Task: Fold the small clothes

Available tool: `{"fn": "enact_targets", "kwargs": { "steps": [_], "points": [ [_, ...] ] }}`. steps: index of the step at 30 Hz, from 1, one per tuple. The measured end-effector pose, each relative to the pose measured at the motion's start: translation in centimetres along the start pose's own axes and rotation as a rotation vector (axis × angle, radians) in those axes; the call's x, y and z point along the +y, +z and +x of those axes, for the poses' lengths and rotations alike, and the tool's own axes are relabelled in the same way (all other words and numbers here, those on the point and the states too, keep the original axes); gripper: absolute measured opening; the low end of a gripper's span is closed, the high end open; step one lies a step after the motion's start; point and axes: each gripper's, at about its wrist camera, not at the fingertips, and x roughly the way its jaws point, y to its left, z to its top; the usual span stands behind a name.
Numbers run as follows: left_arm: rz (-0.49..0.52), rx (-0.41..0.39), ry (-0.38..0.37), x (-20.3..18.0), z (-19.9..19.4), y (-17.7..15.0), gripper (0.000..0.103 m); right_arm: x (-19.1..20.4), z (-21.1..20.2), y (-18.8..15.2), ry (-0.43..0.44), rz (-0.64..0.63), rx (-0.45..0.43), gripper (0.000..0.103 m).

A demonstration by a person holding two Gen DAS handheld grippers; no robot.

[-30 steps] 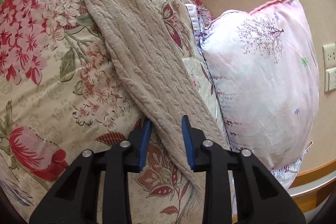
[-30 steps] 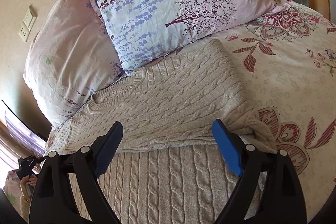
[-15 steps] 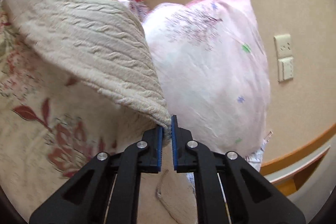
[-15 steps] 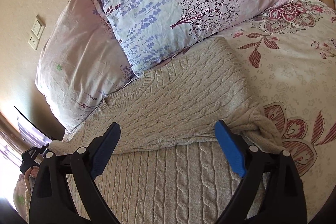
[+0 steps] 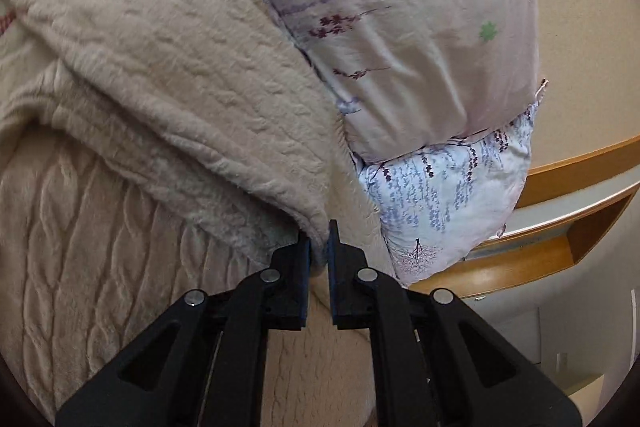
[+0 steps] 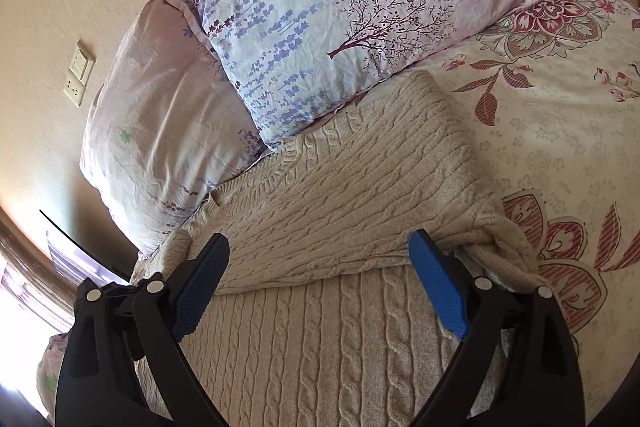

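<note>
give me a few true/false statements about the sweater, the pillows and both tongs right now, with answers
1. The left tongs are shut on an edge of the beige cable-knit sweater. True.
2. The right tongs are clamped on the sweater. False: their jaws stand wide apart above the knit, gripping nothing.
3. One sleeve lies folded across the sweater's body. True.
4. The sweater lies on a bare wooden table. False: it lies on a floral bedspread.
5. The pillow with the tree print leans on a pinker pillow nearer the wall. True.
6. The wall switches are on the bedspread. False: they are on the wall beside the pillows.
</note>
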Motion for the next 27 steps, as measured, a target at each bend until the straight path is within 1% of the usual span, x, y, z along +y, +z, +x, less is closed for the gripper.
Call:
{"fn": "enact_targets", "kwargs": {
  "steps": [2, 3, 5, 6, 8, 12, 18, 19, 21, 22, 23, 25, 27],
  "points": [
    [-0.044, 0.008, -0.012, 0.6, -0.3, 0.1, 0.009, 0.0, 0.0, 0.0, 0.002, 0.001, -0.001, 0.093],
    [-0.062, 0.000, -0.012, 0.7, -0.6, 0.5, 0.015, 0.0, 0.0, 0.0, 0.002, 0.001, -0.001, 0.093],
    [-0.087, -0.037, 0.000, 1.0, -2.0, 1.0, 0.022, 0.0, 0.0, -0.1, 0.002, 0.002, -0.002, 0.093],
    [-0.100, -0.059, 0.002, 1.2, -2.9, 1.5, 0.024, 0.0, -0.1, -0.1, 0.003, 0.002, -0.002, 0.093],
    [-0.142, -0.105, 0.012, 1.8, -4.5, 2.6, 0.026, 0.0, -0.1, -0.1, 0.004, 0.004, -0.004, 0.093],
    [-0.238, -0.206, 0.052, 3.8, -7.7, 5.0, 0.026, 0.1, -0.1, -0.1, 0.010, 0.005, -0.005, 0.093],
    [-0.326, -0.370, 0.127, 5.7, -11.5, 7.6, 0.027, 0.0, -0.2, -0.1, 0.025, 0.010, -0.007, 0.093],
    [-0.327, -0.391, 0.137, 5.9, -12.0, 8.0, 0.027, 0.0, -0.3, -0.1, 0.028, 0.012, -0.007, 0.093],
    [-0.313, -0.399, 0.141, 5.8, -12.2, 8.6, 0.024, -0.1, -0.3, -0.1, 0.033, 0.016, -0.009, 0.093],
    [-0.302, -0.393, 0.133, 5.6, -12.0, 8.7, 0.014, -0.1, -0.3, -0.1, 0.037, 0.017, -0.009, 0.093],
    [-0.285, -0.384, 0.118, 5.2, -11.8, 8.8, 0.007, -0.1, -0.3, -0.1, 0.040, 0.017, -0.010, 0.093],
    [-0.215, -0.362, 0.074, 3.2, -11.1, 8.6, 0.007, -0.1, -0.3, -0.2, 0.047, 0.018, -0.011, 0.093],
    [-0.123, -0.327, 0.017, 0.3, -9.5, 7.9, 0.007, -0.1, -0.3, -0.2, 0.051, 0.019, -0.013, 0.093]
  ]
}}
